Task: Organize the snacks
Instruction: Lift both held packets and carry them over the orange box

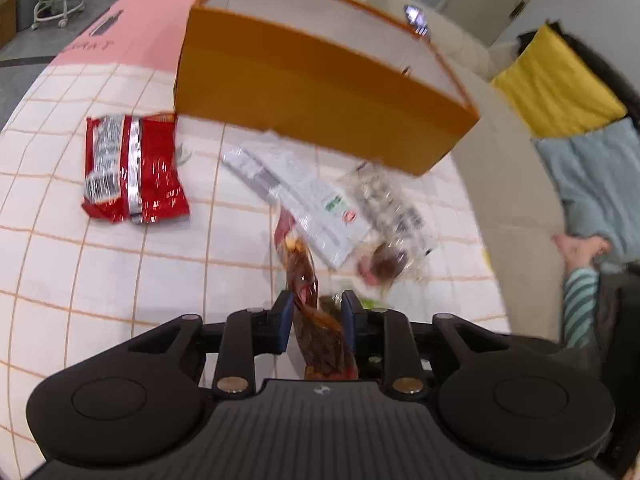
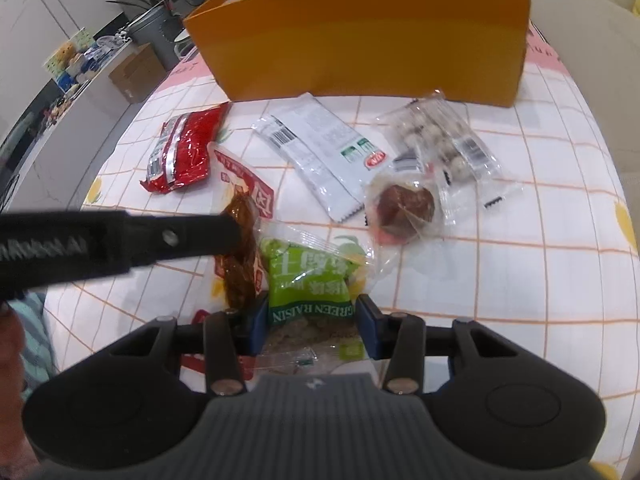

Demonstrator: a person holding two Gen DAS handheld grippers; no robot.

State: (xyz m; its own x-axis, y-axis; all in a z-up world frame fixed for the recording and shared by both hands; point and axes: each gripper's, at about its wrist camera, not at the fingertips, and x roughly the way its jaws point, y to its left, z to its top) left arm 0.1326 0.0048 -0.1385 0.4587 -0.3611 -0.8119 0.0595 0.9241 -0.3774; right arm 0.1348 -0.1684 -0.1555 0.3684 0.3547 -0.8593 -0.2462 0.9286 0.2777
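Observation:
My left gripper (image 1: 316,320) is shut on a brown snack in a clear and red wrapper (image 1: 316,320), held a little above the table; its black finger (image 2: 192,236) crosses the right wrist view over that snack (image 2: 240,256). My right gripper (image 2: 310,330) has its jaws around a green raisin packet (image 2: 308,284) lying on the table; the pads look close to its sides, contact unclear. The orange box (image 2: 360,40) stands open at the back, also in the left wrist view (image 1: 320,92).
On the checked tablecloth (image 2: 500,280) lie a red foil bag (image 2: 180,152), a white sachet (image 2: 320,148), a clear bag of pale balls (image 2: 440,140) and a wrapped brown sweet (image 2: 404,208). A sofa with yellow cushion (image 1: 556,84) is to the right.

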